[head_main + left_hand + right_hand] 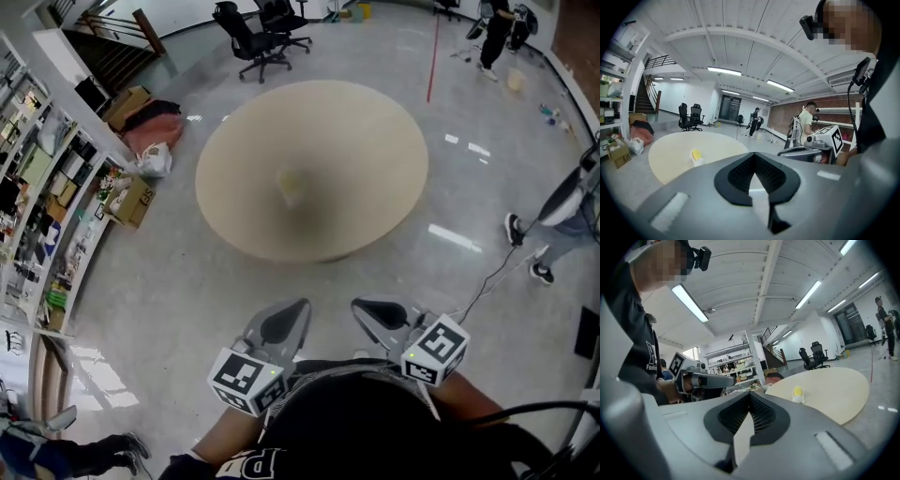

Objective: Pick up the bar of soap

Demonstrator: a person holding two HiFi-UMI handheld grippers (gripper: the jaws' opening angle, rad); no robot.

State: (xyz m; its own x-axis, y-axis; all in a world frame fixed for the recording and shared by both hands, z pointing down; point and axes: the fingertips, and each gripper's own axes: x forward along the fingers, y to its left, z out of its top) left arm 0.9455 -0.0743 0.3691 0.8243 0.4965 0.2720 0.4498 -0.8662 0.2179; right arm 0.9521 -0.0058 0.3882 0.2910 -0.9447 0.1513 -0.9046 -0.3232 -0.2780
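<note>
In the middle of the round bench (356,141), the soap (291,186) is sitting by itself. It's a small yellow bar on what's looking like a white dish, though the head view is blurring it a fair bit. Nothing else is lying on the bench around it. Both gripper views are showing it well out ahead of the jaws, not between them.

The left gripper (292,311) and right gripper (364,307) are hanging low and side by side, close in front of the person's body. They're well apart from the bench, with bare floor in between. Both are looking closed, with the pads meeting in each gripper view and nothing caught in either one.

So I'm calling this the very start: the soap is sitting there untouched. Pretty much everything is left to do, meaning getting up to the bench, opening a gripper, closing it on the bar and lifting.

Further out, office chairs (258,42) are standing beyond the bench, shelves (37,187) are running down the left, and a red line (433,56) is crossing the floor.

Writing-wise I'm not getting much. The cubes are only showing black-and-white square markers, the white print on the black shirt is getting cut off, and I'm not seeing any brand on the soap.
</note>
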